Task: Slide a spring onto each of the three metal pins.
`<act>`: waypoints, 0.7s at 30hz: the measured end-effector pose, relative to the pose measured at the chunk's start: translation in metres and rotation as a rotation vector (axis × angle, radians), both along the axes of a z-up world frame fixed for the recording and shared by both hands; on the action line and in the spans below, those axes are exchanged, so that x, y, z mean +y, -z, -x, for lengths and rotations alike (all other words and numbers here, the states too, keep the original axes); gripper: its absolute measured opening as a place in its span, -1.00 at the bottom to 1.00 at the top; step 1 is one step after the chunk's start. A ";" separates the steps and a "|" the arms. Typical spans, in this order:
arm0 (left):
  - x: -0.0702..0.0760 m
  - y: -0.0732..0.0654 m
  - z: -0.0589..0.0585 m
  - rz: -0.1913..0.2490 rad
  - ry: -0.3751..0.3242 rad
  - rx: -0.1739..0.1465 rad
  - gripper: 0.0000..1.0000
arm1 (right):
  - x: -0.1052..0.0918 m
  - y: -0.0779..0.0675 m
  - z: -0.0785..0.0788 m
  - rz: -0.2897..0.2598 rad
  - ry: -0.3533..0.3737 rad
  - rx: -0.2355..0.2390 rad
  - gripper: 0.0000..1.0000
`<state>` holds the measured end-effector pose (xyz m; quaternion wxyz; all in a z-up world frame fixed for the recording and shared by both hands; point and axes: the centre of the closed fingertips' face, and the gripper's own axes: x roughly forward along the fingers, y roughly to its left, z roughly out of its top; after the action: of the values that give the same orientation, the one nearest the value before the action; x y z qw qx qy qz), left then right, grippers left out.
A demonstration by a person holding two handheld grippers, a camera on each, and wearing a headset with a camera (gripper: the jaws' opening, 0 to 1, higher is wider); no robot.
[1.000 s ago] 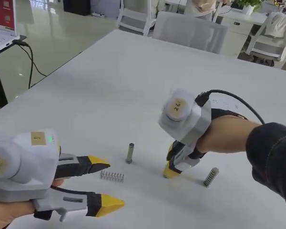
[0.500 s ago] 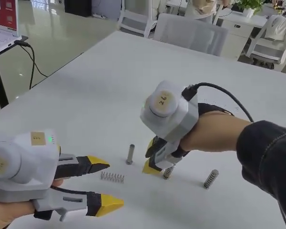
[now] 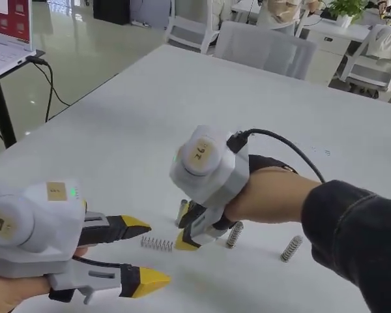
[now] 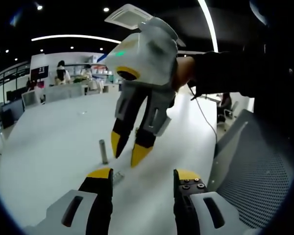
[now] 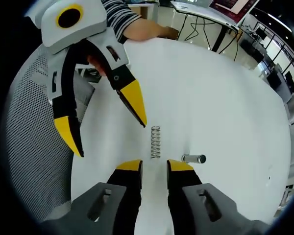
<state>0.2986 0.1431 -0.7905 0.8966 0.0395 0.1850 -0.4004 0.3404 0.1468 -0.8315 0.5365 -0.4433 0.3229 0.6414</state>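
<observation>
Spring point(image 5: 155, 142): the loose one lies flat on the white table point(image 3: 150, 117), just ahead of my right jaws and in line with the gap between them, untouched.
Right gripper point(image 5: 154, 166): jaws narrowly parted with nothing between them, tips low over the table.
Bare pin point(image 5: 193, 158): stands upright just beside the Spring, with nothing on it yet.
Left gripper point(image 3: 143, 253): jaws spread wide and empty, hovering near the Spring's other end.
Finished pins: nearer sprung pin point(image 3: 234, 235) stands close by my right hand, farther sprung pin point(image 3: 291, 248) beyond it to the right.
Change: over the last second my right gripper has swung left, uncovering the nearer sprung pin and arriving at the Spring.
Meaning: I judge two pins done and one left. Next I grasp this Spring and thread it onto the bare pin.
</observation>
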 end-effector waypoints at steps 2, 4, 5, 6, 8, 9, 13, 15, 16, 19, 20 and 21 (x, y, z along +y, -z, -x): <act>0.000 0.000 0.000 -0.001 -0.001 0.001 -0.13 | 0.002 0.001 -0.001 -0.009 0.008 0.003 -0.65; 0.000 0.001 0.000 -0.002 -0.001 0.002 -0.14 | 0.004 0.002 -0.003 -0.019 0.014 -0.001 -0.66; 0.000 0.001 0.000 -0.003 -0.001 0.003 -0.14 | 0.005 0.002 -0.003 -0.020 0.015 -0.003 -0.66; 0.000 0.001 0.000 -0.006 -0.001 0.003 -0.14 | 0.006 0.003 -0.004 -0.024 0.016 -0.004 -0.65; 0.000 0.002 0.001 -0.007 -0.001 0.005 -0.14 | 0.007 0.004 -0.004 -0.026 0.019 -0.003 -0.65; 0.000 0.002 0.001 -0.008 -0.001 0.005 -0.14 | 0.008 0.005 -0.005 -0.028 0.020 -0.007 -0.65; 0.001 0.003 0.001 -0.013 0.000 0.007 -0.14 | 0.011 0.009 -0.002 -0.026 0.022 0.010 -0.65; 0.001 0.003 0.001 -0.015 0.001 0.009 -0.14 | 0.010 0.014 0.000 -0.011 0.015 0.014 -0.66; 0.001 0.004 0.001 -0.015 0.001 0.010 -0.14 | 0.010 0.017 0.002 -0.005 0.011 0.015 -0.66; 0.001 0.004 0.001 -0.016 0.001 0.010 -0.14 | 0.010 0.023 0.002 0.005 0.012 0.019 -0.67; 0.001 0.004 0.001 -0.016 0.001 0.011 -0.15 | 0.010 0.024 0.003 0.006 0.015 0.021 -0.67; 0.001 0.004 0.001 -0.016 0.001 0.011 -0.15 | 0.010 0.027 0.003 0.009 0.018 0.020 -0.67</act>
<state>0.2974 0.1441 -0.7947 0.8950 0.0449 0.1930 -0.3996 0.3377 0.1564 -0.8581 0.5370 -0.4362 0.3349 0.6396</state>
